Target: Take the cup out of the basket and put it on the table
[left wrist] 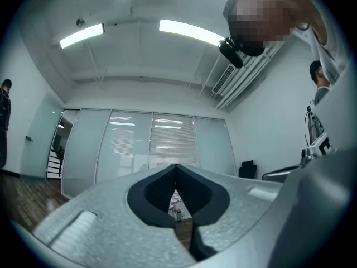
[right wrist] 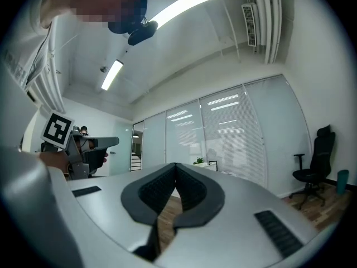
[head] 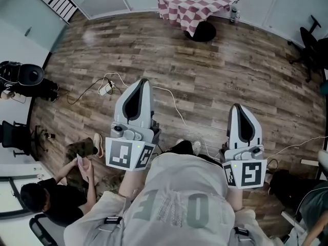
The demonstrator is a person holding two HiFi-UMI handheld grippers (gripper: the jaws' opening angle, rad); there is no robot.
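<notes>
Close against the grey shirt, left gripper and right gripper have fingers together on nothing, so arriving unopened at the unseen basket could topple the cup.

So the grey right tool has its black-padded jaws pressed together, nothing between them. A black swivel office chair stands far right on the wooden floor, beside a frosted glass wall.
</notes>
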